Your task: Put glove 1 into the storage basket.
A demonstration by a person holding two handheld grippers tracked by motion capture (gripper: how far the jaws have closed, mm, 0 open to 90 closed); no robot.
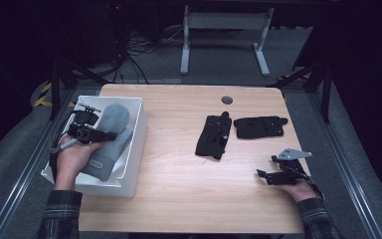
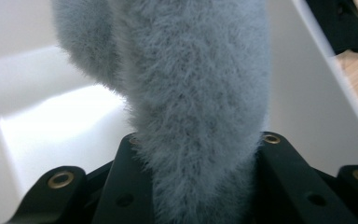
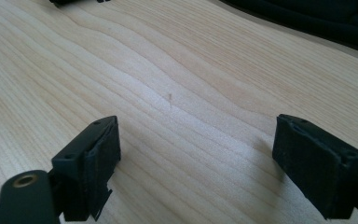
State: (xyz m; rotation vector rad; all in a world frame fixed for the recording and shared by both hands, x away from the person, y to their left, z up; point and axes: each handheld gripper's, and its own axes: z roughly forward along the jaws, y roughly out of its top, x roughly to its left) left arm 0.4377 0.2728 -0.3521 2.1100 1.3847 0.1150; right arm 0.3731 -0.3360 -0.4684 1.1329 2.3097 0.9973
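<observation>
While your left gripper (image 1: 95, 135) carries the grey mitten (image 1: 110, 142) into the bin (image 1: 138, 130), the table (image 1: 179, 169) serves as the staging surface: the white bin sits at its left edge, within easy reach of your left hand (image 1: 72, 157), so that sorted items drop in without a long carry. The mitten, the largest soft item, lies inside the bin with its rounded tip toward the far wall; in the left gripper view its fleece (image 2: 191, 102) runs straight up between the jaws, which pinch it at a narrow gap, a grip that keeps the limp fabric from sliding. Two black gloves (image 1: 213, 137) (image 1: 258, 126) lie side by side on the wood right of centre, apart from the bin, probably awaiting the same transfer. Your left forearm enters from below, wrist over the bin's near wall, gripper pointing forward and right over the mitten. Your right gripper (image 1: 269, 175) rests low on the table near its right edge, aimed leftward below the gloves; its jaws stand wide and empty over bare wood (image 3: 177, 93).
</observation>
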